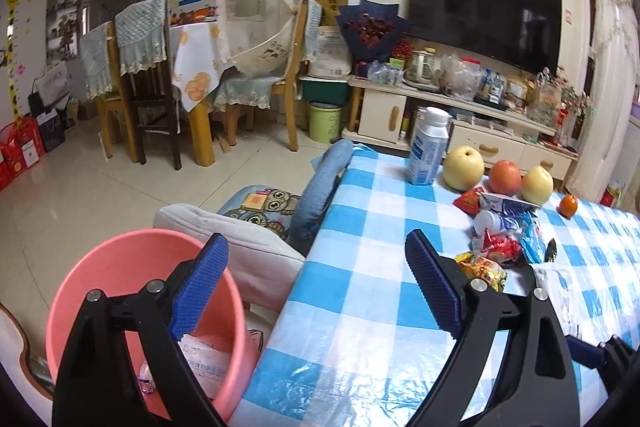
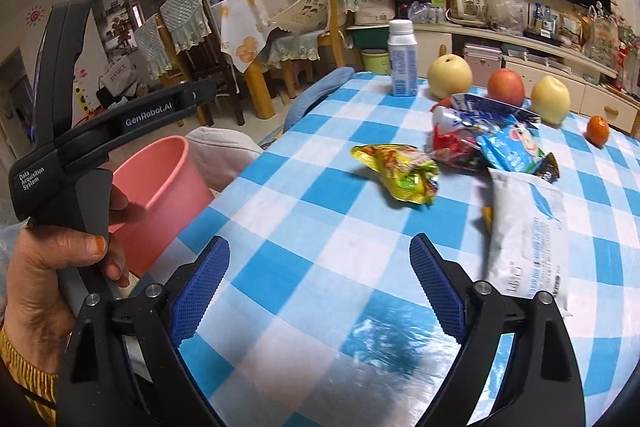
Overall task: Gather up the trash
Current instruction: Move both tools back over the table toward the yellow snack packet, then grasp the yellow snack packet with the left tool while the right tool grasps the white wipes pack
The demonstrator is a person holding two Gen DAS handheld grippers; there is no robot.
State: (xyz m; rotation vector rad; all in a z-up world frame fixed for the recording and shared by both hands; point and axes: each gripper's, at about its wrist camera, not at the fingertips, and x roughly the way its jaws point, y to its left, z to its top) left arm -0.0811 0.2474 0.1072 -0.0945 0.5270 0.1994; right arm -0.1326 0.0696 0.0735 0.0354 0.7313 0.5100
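Right tool (image 2: 319, 287) stands apart and empty above the bench (image 2: 304, 211); left tool (image 1: 316, 283), also apart and empty, hangs beside the pink bucket (image 1: 120, 259). Yellow wrapper (image 2: 400, 167) lies farther in from the bucket, just beside 1 white pouch (image 2: 528, 239). Likely light, crinkly, slippery: pinch a crumpled end. A hand (image 2: 48, 267) holds the left tool, angled downward.

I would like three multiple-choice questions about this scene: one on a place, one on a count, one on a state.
1. Where does the pink bucket stand?
A. on the table
B. beside the table's edge, lower than the tabletop
C. under the television

2. How many round fruits lie on the checked tablecloth?
A. two
B. four
C. six

3. How is the right gripper?
A. open and empty
B. shut on a wrapper
C. shut on the bottle

Answers: 1 B, the bucket sits off the cloth's edge. 2 B, two pears, an apple, a small orange. 3 A, only tablecloth shows between its fingers.
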